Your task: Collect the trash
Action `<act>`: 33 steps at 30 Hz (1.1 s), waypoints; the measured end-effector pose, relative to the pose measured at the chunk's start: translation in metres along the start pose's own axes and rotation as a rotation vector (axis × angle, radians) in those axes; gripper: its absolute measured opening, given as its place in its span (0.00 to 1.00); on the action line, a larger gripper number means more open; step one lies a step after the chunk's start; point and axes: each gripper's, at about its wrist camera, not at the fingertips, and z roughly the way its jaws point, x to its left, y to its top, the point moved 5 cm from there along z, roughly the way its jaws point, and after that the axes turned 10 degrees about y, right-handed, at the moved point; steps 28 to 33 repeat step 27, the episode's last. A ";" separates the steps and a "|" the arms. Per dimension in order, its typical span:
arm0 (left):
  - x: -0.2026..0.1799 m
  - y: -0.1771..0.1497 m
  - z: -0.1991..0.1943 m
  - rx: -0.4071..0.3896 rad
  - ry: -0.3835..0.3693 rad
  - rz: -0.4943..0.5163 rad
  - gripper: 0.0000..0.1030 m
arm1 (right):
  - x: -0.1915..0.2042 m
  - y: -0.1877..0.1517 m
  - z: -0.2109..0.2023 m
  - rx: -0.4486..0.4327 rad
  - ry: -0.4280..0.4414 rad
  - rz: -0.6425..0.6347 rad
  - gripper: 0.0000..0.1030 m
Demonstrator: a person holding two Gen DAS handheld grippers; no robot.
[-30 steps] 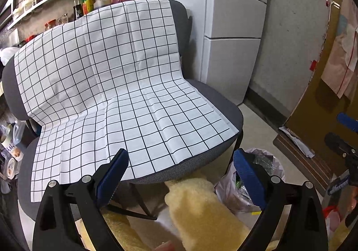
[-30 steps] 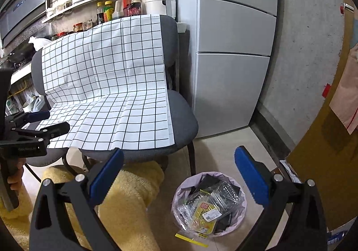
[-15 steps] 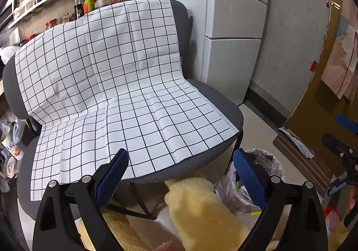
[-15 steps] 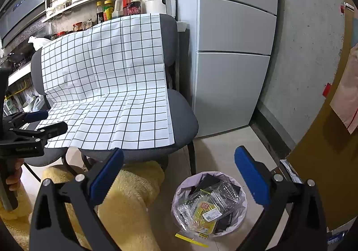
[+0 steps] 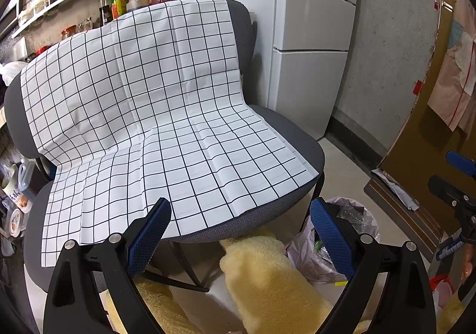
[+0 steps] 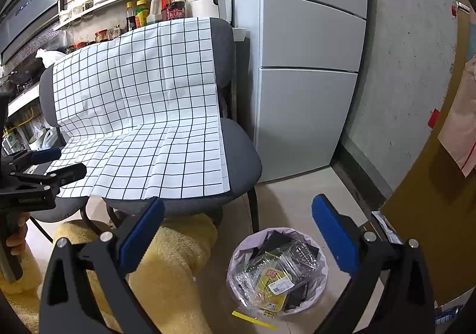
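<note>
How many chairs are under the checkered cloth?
2 chairs, side by side. One chair is on the right next to the fridge. The other chair is on the left, mostly covered by the cloth. More could be hidden out of view.

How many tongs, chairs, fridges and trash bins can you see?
Tongs: 2, the left tongs and the right tongs
Chairs: 2
Fridge: 1
Trash bin: 1
Total: 6
</note>
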 end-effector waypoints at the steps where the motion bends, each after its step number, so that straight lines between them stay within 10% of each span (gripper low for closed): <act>1: 0.000 0.000 0.000 0.000 0.000 -0.001 0.91 | 0.000 0.000 0.000 0.001 -0.001 0.000 0.94; 33: 0.059 -0.018 0.049 0.097 0.045 -0.102 0.91 | 0.025 0.001 0.087 0.121 0.130 -0.007 0.94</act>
